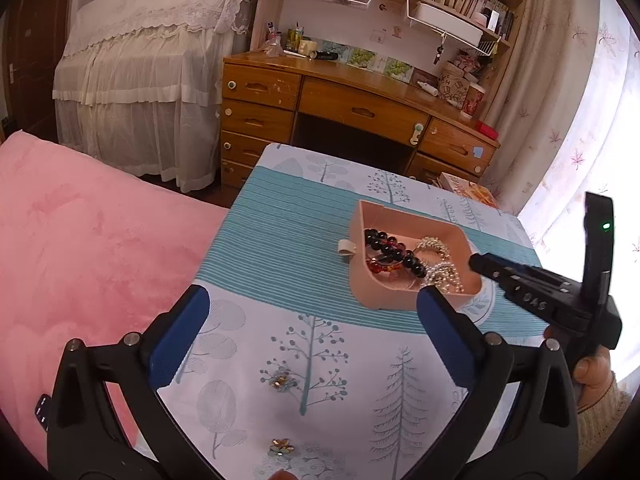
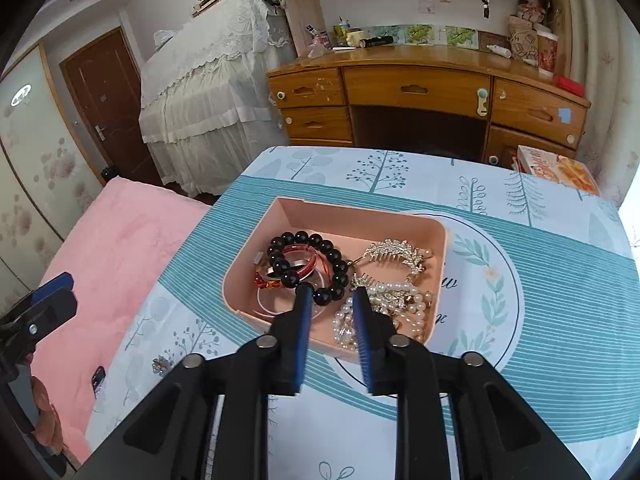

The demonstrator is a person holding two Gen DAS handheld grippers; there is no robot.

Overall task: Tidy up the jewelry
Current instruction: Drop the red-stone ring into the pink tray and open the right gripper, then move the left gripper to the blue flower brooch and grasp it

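Left wrist view looks down a tablecloth (image 1: 280, 216) printed with trees and teal stripes. The left gripper (image 1: 310, 304) has its jaws spread wide, with nothing between the blue pads. Just ahead of it, on the cloth, lies a small flower-shaped jewel (image 1: 281, 380), and a second one (image 1: 281, 449) sits nearer the camera at the bottom edge. Further on, toward the right, stands the pink tray (image 1: 362, 276), holding a black bead bracelet (image 1: 394, 250) and pearl strands (image 1: 444, 276). A small white loop (image 1: 347, 247) lies on the cloth just beside the tray's left wall. The right gripper (image 1: 478, 262) reaches in from the right over the tray's corner; from here its jaws cannot be read. A pink blanket (image 1: 88, 248) fills the left.

Right wrist view sees straight into the tray (image 2: 438, 236), which the other camera shows only at a slant. Here the right gripper (image 2: 333, 294) has its jaws partly apart, a narrow gap between them, tips over the tray's near side and gripping nothing. The black bracelet (image 2: 280, 266) rings red cords and thin bangles on the left; a gold rhinestone hair comb (image 2: 394, 254) and pearls (image 2: 404, 300) lie on the right. The left gripper (image 2: 56, 292) shows at the left edge. The two flower jewels are out of this view.
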